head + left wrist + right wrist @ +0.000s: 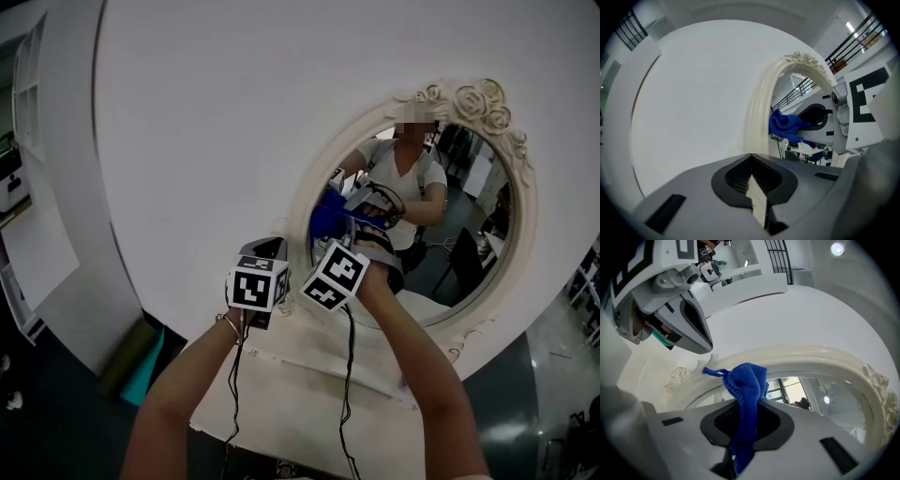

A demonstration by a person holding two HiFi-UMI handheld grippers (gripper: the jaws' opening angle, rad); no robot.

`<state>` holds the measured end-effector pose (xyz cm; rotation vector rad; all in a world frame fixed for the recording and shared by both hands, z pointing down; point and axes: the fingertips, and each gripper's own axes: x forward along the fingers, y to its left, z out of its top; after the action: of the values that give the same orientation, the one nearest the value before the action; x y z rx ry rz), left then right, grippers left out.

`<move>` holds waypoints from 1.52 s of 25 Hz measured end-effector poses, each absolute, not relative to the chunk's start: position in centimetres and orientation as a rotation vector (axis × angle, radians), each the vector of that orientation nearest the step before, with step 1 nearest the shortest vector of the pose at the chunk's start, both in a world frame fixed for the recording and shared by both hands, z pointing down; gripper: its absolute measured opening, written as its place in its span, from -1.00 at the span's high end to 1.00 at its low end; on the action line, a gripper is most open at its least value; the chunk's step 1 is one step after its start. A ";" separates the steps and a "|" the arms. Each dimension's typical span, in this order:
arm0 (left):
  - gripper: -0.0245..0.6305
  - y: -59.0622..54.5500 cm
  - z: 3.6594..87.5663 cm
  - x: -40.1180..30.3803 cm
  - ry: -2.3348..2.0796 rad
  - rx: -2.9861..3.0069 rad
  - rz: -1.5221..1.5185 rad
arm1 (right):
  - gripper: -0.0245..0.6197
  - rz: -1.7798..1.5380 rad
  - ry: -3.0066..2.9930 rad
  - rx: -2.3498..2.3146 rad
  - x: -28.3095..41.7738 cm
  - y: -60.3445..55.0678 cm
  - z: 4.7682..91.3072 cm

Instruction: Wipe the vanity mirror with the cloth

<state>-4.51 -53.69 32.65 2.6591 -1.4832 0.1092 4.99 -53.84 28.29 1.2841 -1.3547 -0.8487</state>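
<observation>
**Blue cloth held at the mirror's left edge**

Both forearms are stretched forward and up from the lower edge of the head view, side by side. The right gripper (336, 225) is raised to the left rim of the vanity mirror (521, 216). Its jaws are clamped on a blue cloth (746, 380), which bunches out beyond the tips, just inside the frame. Whether the cloth touches the glass cannot be told. The left gripper (270, 248) is held just beside the right one, on its left, in front of the white wall (206, 112). Its jaws are closed with nothing between them. Below the hands a white bench (300, 403) is seen, with a dark floor (56, 422) beyond it. The mirror is oval, with a cream frame carved with roses at the top. A person in a white top is reflected in it.
</observation>
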 end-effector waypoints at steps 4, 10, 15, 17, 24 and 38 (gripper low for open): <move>0.92 -53.4 35.2 -4.3 -1.460 2.643 0.154 | 0.72 -0.814 -1.363 1.240 5.1 -53.7 31.9; 0.92 -53.1 39.2 -3.4 -1.417 2.608 0.201 | 0.72 -0.737 -1.393 1.183 5.9 -53.1 37.1; 0.92 -52.6 42.3 -2.6 -1.380 2.587 0.236 | 0.72 -0.679 -1.418 1.146 6.7 -52.6 41.1; 0.91 -52.3 43.7 -2.3 -1.368 2.574 0.253 | 0.72 -0.658 -1.425 1.131 6.9 -52.4 42.7; 0.91 -51.2 48.0 -2.1 -1.325 2.505 0.300 | 0.72 -0.575 -1.459 1.093 7.9 -51.7 47.4; 0.91 -50.3 50.8 -1.3 -1.304 2.470 0.378 | 0.72 -0.471 -1.511 1.094 9.4 -50.8 51.4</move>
<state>-1.29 -50.27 50.81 2.4697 -1.3036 0.3781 9.43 -50.84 51.43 1.0937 -1.5115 -0.4711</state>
